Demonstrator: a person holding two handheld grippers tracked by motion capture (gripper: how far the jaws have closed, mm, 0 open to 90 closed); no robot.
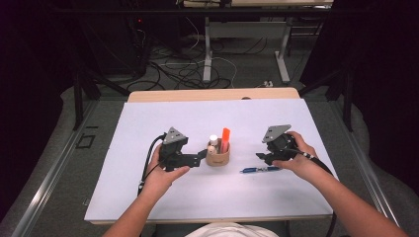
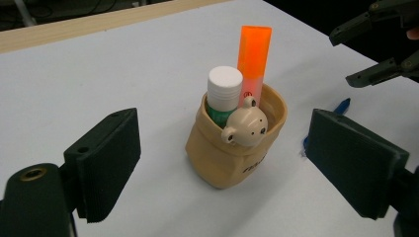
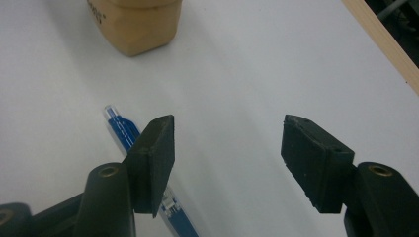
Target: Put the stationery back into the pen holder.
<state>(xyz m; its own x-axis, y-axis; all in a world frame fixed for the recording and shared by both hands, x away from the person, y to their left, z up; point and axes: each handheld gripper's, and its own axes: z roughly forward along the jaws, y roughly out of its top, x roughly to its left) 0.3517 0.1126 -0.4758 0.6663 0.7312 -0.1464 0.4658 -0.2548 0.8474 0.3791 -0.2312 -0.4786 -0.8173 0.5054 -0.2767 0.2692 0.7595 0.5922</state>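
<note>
The orange highlighter (image 2: pixel 253 59) and glue stick (image 2: pixel 224 94) already stand in the bear cup (image 2: pixel 237 148). The blue pen (image 1: pixel 260 170) lies on the counter (image 1: pixel 148 128), not picked up. Left tongs (image 2: pixel 225 165) and right tongs (image 3: pixel 227 148) are both spread wide, holding nothing.

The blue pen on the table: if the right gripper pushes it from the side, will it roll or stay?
The blue pen has a slim round barrel and lies flat on the smooth white table, so it would probably roll. It looks like hard plastic, so likely stiff and light. The right gripper is open above it, one jaw over the barrel.
</note>
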